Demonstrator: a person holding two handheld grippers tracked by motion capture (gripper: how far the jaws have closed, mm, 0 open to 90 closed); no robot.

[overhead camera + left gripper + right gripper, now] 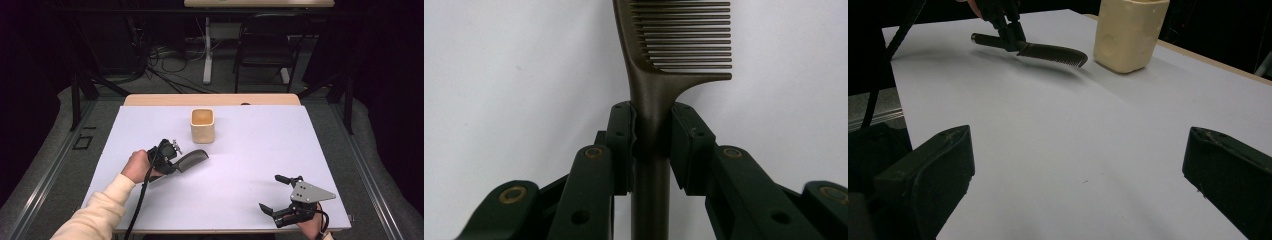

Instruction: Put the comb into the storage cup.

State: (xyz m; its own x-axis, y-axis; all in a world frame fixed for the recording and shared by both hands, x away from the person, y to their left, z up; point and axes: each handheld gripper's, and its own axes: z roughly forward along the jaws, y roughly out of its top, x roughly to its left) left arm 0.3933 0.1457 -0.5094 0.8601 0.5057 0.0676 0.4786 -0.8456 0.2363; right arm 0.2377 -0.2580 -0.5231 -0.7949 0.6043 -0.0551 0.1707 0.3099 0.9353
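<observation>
High view first: nearest to me, at the front right edge of the white table [240,150], I see my right gripper [274,192] resting low over the surface with its 2 black jaws spread wide and nothing between them. The grey three-cornered plate sits on top of it, and the hand behind it is just at the table's edge. In the right gripper view those 2 jaws rise from the bottom corners, well apart, with bare white table between them.

Further in and to the left, my left gripper [176,165] is pinching a dark comb [192,160] by its handle. The left gripper view shows this plainly: the pads [621,135] press on either side of the handle just below where the teeth begin, and the toothed end points away from the jaws. In the right gripper view the comb [1048,52] hangs a little above the table, roughly level, casting a shadow beneath it, with the toothed end towards the cup. A cream sleeve comes in from the bottom left behind that hand.

Beyond the comb stands a cream square-sided cup [202,125], upright and open at the top, near the comb's tip but apart from it
</observation>
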